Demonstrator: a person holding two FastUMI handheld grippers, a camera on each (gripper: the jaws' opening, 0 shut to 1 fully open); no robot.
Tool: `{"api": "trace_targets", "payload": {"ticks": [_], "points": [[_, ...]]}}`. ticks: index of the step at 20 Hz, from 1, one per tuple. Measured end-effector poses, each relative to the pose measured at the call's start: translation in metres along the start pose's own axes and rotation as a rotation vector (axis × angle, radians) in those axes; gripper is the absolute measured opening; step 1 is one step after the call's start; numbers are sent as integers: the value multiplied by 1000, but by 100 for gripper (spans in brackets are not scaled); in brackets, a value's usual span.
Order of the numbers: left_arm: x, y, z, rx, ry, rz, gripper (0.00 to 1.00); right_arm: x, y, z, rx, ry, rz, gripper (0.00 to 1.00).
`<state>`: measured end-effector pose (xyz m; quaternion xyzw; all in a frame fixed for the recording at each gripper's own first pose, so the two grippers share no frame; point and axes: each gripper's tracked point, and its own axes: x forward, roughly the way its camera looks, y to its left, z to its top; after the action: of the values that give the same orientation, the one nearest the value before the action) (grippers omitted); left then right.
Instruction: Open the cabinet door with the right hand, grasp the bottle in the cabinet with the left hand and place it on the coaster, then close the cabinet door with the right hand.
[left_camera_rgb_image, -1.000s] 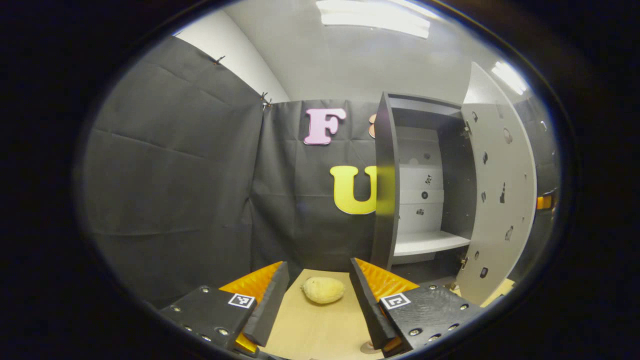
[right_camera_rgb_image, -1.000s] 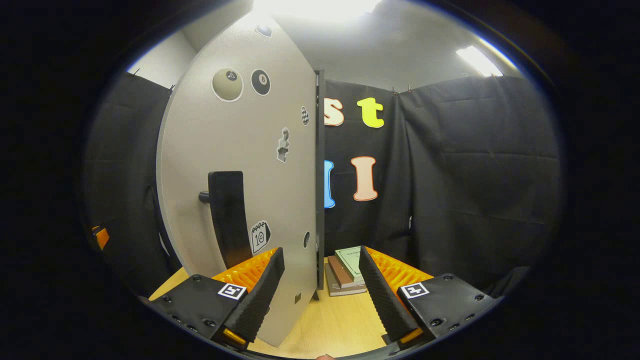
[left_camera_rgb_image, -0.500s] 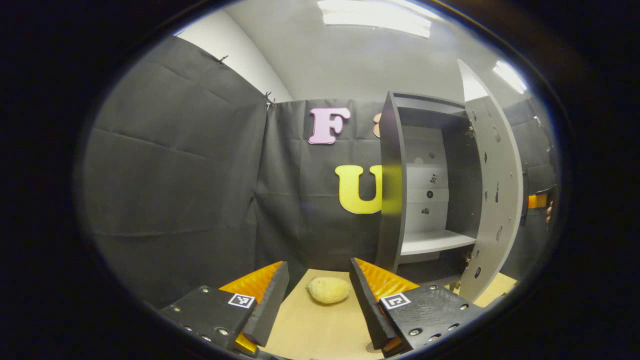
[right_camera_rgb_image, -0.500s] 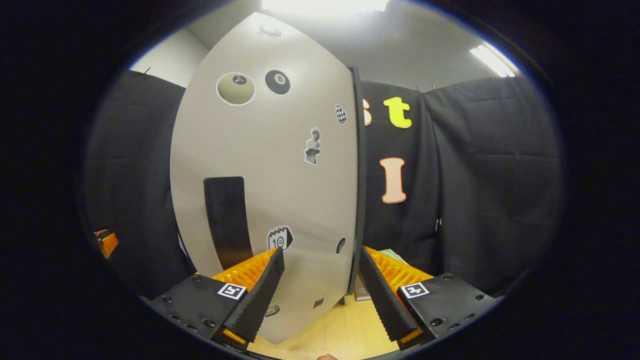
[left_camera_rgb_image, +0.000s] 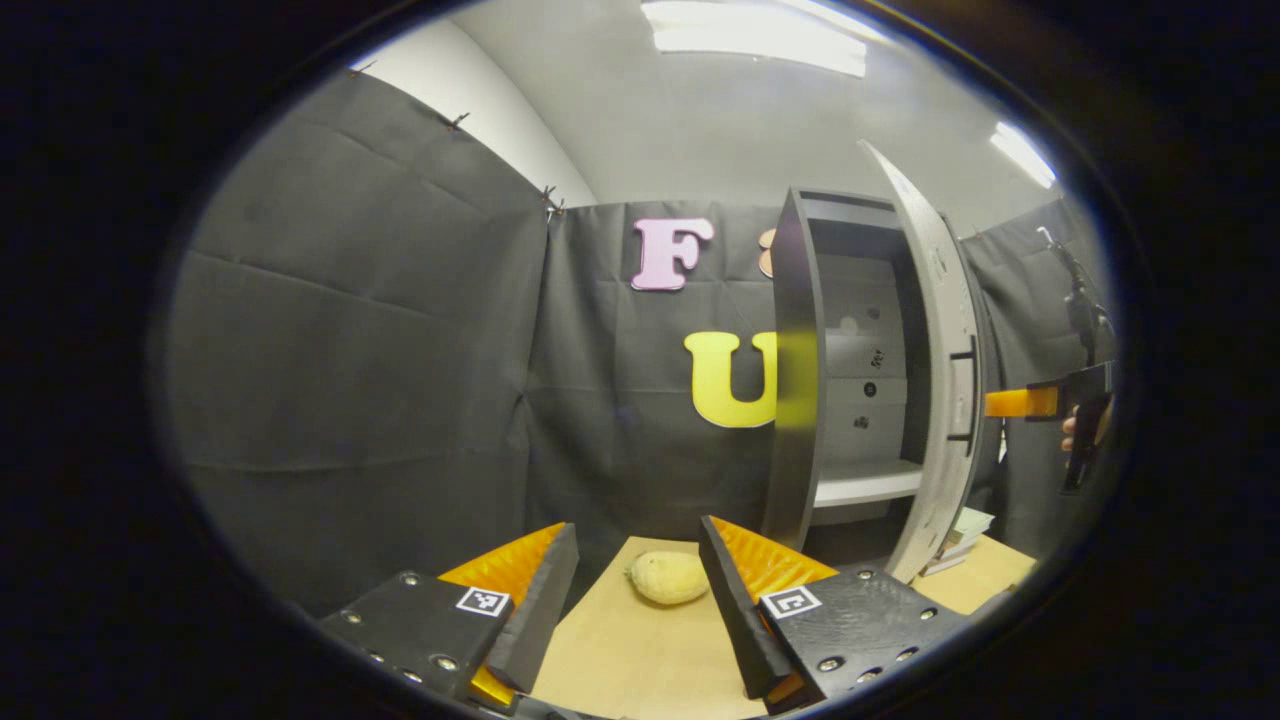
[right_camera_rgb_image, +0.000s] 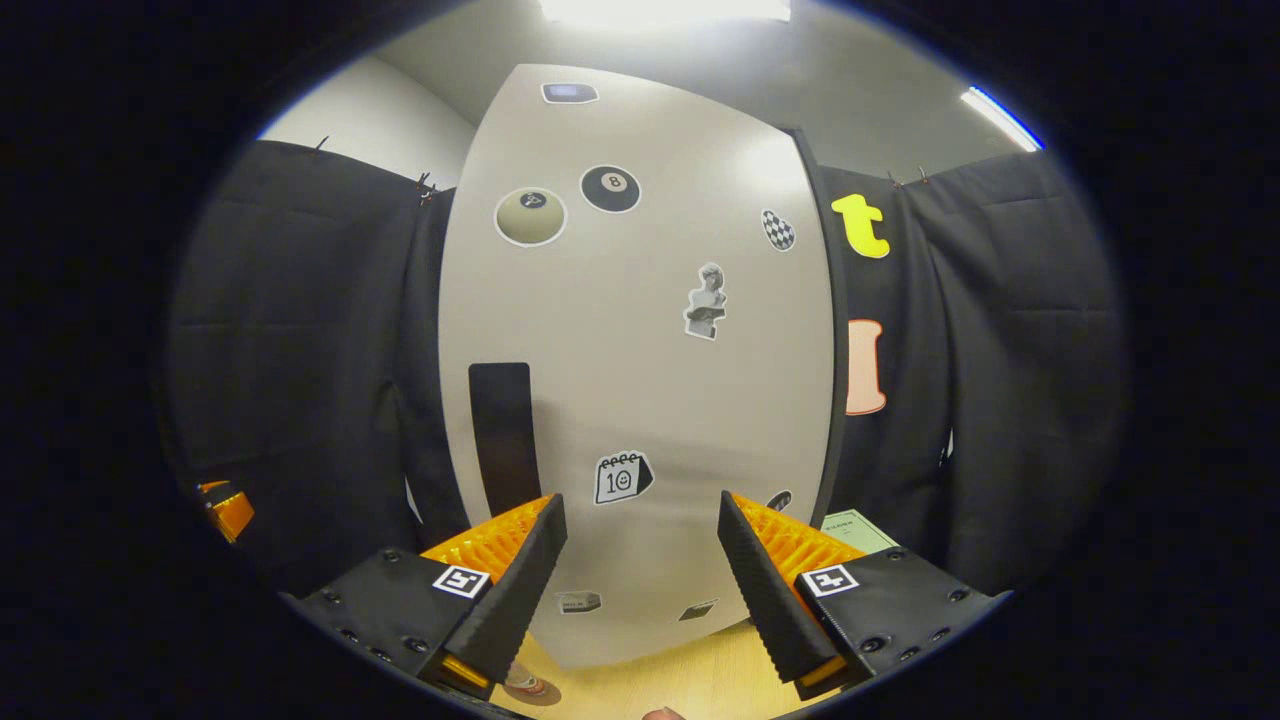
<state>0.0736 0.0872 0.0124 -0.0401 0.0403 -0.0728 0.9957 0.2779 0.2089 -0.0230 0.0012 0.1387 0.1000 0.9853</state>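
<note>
Swinging shut since the earlier frame, the grey sticker-covered cabinet door is now filling the centre of the right gripper view and nearing closure. Both the right gripper and the left gripper are standing apart, empty. Bottle placement is judged done; bottle location cannot be told.

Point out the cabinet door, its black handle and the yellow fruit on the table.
cabinet door (right_camera_rgb_image: 650, 400): right gripper view, bare middle of its outer face.
black handle (right_camera_rgb_image: 503, 435): right gripper view, middle of the bar.
yellow fruit (left_camera_rgb_image: 668, 577): left gripper view, its centre.
</note>
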Motion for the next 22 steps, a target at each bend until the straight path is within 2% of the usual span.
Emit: {"api": "trace_targets", "payload": {"ticks": [5, 7, 8, 12, 13, 14, 15, 17, 18, 22], "points": [[1, -16, 4, 5, -5, -12, 73, -14, -6, 2, -23, -37, 10, 98], [0, -36, 12, 11, -17, -19, 73, -28, -17, 8, -22, -64, 16, 94], [0, -49, 14, 16, -22, -25, 73, -35, -26, 10, -19, -81, 18, 97], [-7, -114, 33, 47, -54, -39, 73, -73, -78, 19, -13, -144, 17, 97], [-11, -132, 38, 49, -62, -46, 73, -81, -93, 20, -15, -154, 9, 94], [-13, -151, 42, 52, -67, -54, 73, -89, -106, 19, -18, -161, 2, 98], [-18, -168, 45, 59, -68, -56, 73, -95, -118, 18, -21, -166, 1, 94], [-29, -203, 46, 75, -67, -61, 73, -104, -141, 12, -32, -168, 5, 97], [-36, -214, 47, 83, -65, -63, 76, -107, -149, 8, -37, -170, 12, 97], [-57, -262, 49, 111, -89, -46, 73, -125, -172, -10, -38, -172, 52, 97]]}}
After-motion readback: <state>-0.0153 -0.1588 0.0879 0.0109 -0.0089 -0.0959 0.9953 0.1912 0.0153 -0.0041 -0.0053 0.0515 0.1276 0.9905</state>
